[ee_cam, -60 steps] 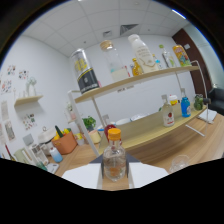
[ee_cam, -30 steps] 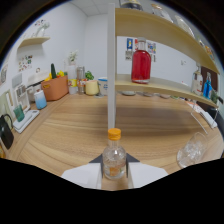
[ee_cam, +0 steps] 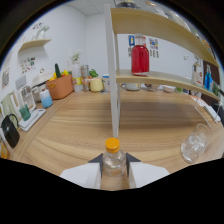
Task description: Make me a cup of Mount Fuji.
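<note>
Closest to you, the gripper [ee_cam: 114,167] has its two pale fingers [ee_cam: 82,175] pressed in against a small clear bottle with an orange cap [ee_cam: 113,159]. Both pads meet its sides with no gap showing, so you have it clamped and carried upright, cap up, which keeps the contents in until you are ready to pour. The bottle sits low between the fingers, gripped around the body rather than the neck; that looks like a sensible hold for tipping it later.

Just ahead and off to the right, a clear glass cup [ee_cam: 193,144] stands on the wooden counter [ee_cam: 85,130], well apart from the bottle. For a drink called Mount Fuji it is most likely your receiving vessel, so you would need to swing the bottle across to it. It is see-through and easy to misjudge.

Straight beyond the bottle a white upright post [ee_cam: 114,85] rises from the counter and carries the wooden shelf [ee_cam: 160,77]. Mind it as you move right. On that shelf stands a tall red bottle [ee_cam: 140,57], probably another ingredient, kept up off the work surface.

Farther left along the back of the counter sit an orange pot [ee_cam: 61,86], a yellow mug [ee_cam: 96,84] and a pale blue cup [ee_cam: 46,98], grouped against the wall, out of your working path.
</note>
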`<act>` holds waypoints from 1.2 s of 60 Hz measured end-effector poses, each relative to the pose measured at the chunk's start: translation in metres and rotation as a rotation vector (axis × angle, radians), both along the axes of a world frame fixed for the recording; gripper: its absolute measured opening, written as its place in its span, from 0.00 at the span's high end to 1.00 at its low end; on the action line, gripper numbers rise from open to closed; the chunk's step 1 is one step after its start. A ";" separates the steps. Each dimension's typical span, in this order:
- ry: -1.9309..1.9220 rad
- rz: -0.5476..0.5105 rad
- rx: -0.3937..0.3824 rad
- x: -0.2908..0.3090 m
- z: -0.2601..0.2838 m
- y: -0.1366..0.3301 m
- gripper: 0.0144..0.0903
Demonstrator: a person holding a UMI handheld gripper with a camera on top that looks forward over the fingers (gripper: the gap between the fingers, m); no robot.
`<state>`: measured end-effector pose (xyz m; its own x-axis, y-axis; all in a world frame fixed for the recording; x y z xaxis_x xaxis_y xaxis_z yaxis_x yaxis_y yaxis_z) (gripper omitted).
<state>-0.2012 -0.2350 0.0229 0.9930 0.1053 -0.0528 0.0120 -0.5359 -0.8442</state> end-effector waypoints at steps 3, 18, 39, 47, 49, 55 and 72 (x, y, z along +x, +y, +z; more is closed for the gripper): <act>-0.002 0.011 0.012 0.000 0.002 -0.001 0.67; 0.030 0.129 0.085 0.000 0.061 -0.028 0.06; 0.027 0.046 0.204 0.133 0.142 -0.077 0.05; -0.002 -0.027 0.163 0.200 0.122 -0.079 0.07; -0.008 -0.040 0.161 0.215 0.122 -0.076 0.07; -0.012 -0.066 0.202 0.248 0.140 -0.054 0.06; -0.006 -0.074 0.309 0.301 0.192 0.045 0.07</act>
